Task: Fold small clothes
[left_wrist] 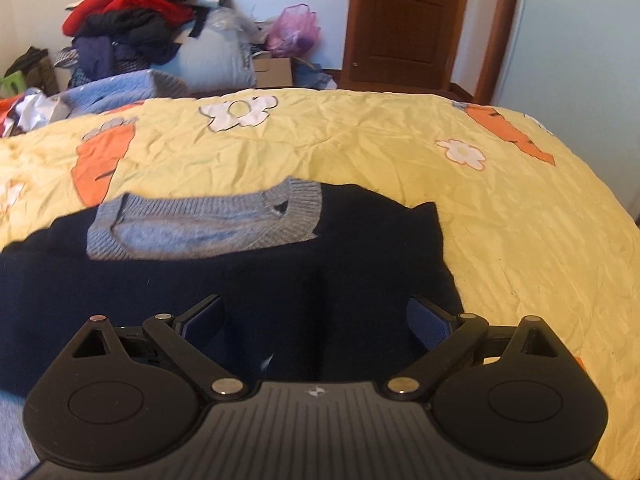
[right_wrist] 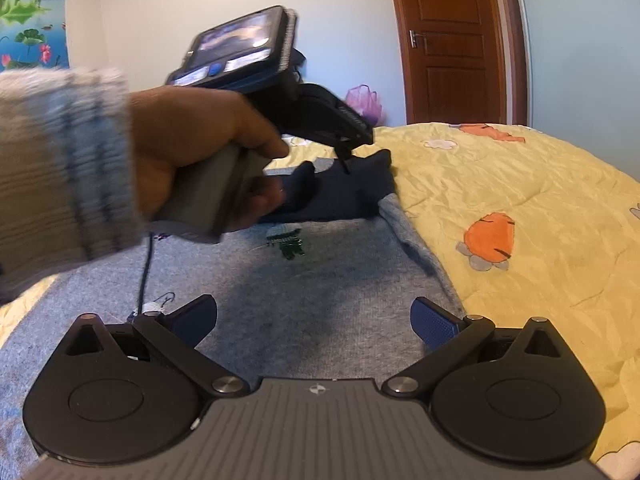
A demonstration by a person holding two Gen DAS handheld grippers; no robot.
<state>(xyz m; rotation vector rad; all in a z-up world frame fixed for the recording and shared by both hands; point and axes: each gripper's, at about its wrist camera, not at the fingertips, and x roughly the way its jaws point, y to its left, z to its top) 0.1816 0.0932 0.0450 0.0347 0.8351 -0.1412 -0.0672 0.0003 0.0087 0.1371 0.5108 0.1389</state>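
The person's left hand [right_wrist: 208, 156] and striped knit sleeve [right_wrist: 60, 176] are smeared with motion blur, the sleeve cut off at the left edge. The hand hides part of the small navy-and-grey knitted sweater [right_wrist: 304, 280]. The far pile of red and dark clothes [left_wrist: 132, 12] runs off the top.

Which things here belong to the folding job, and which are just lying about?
Job: small sweater, navy with grey collar; left gripper and right gripper, both open over it.

Lying about: clothes pile, pink bag, cardboard box, yellow bedspread.
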